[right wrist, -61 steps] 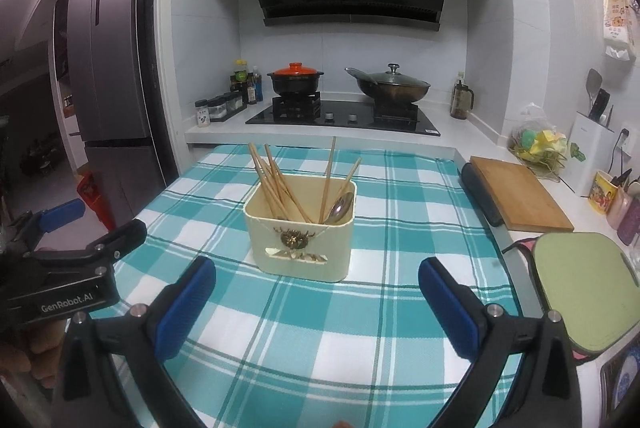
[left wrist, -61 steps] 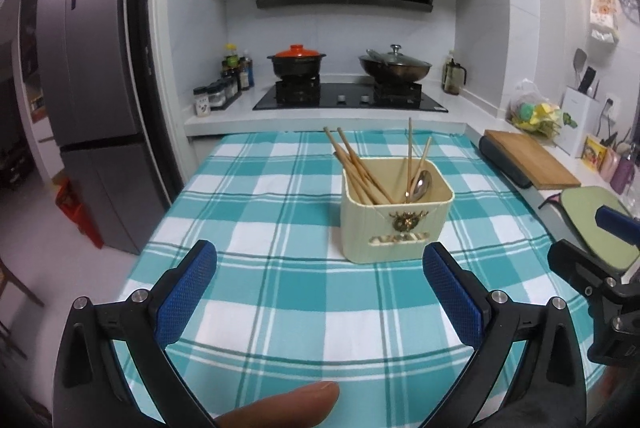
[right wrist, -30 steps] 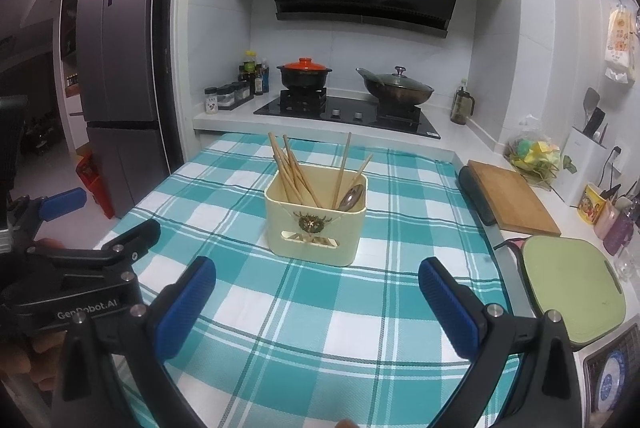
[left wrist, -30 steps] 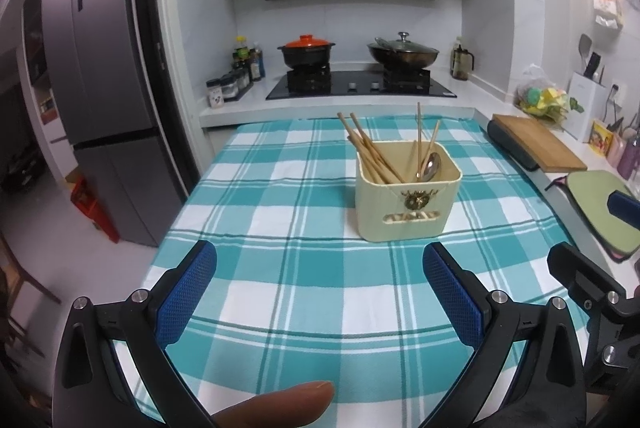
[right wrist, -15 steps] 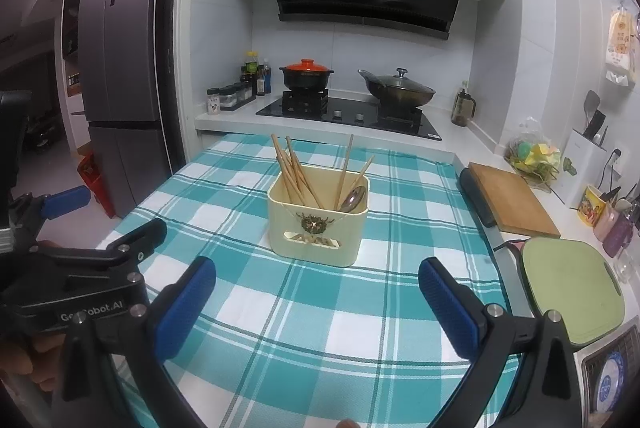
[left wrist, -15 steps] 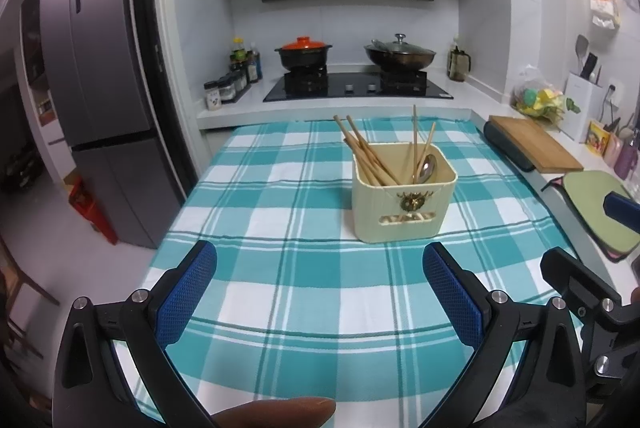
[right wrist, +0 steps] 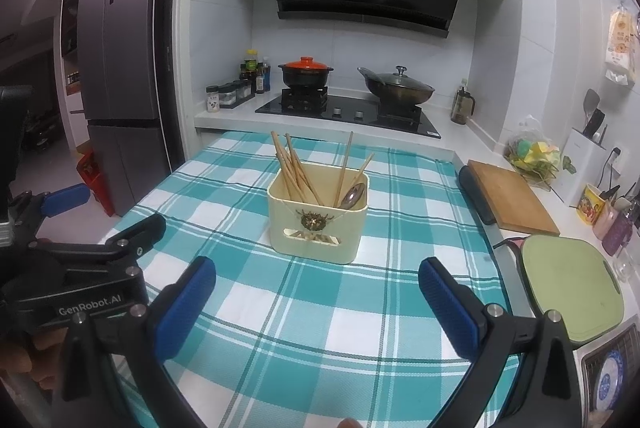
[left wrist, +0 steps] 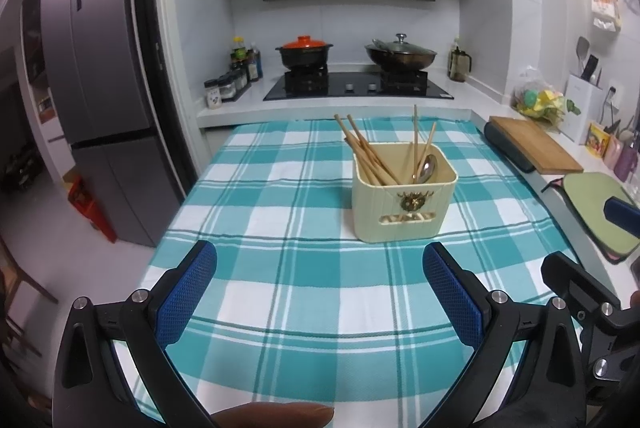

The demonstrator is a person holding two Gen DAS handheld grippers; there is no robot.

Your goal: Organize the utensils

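Left gripper (left wrist: 320, 282): hovering low over the near part of the table, its black arms spreading wide and gripping nothing; the blue pads (left wrist: 450, 298) are showing a fine dotted, rubbery texture.
Right gripper (right wrist: 318, 292): likewise gaping wide and empty above the cloth, with the same black frame and textured blue pads (right wrist: 448, 306).
Utensil holder (left wrist: 404, 190): a cream plastic box with rounded corners, a gold crest and a slotted cut-out on its front, standing upright on the cloth ahead of both grippers, well apart from them.
Chopsticks (left wrist: 366, 156): slim wooden sticks, standing inside the holder; one bundle is leaning left, two more are rising nearer the right side.
Spoon (left wrist: 426, 166): shiny metal, its oval bowl poking up in the holder's right part.
Tablecloth (left wrist: 280, 196): woven fabric in a teal and white check, lying flat over the table.
Cutting board (right wrist: 510, 196): a rectangular wooden slab, sitting on the counter to the right.
Green mat (right wrist: 572, 284): a smooth rounded pad, lying nearer than the board.
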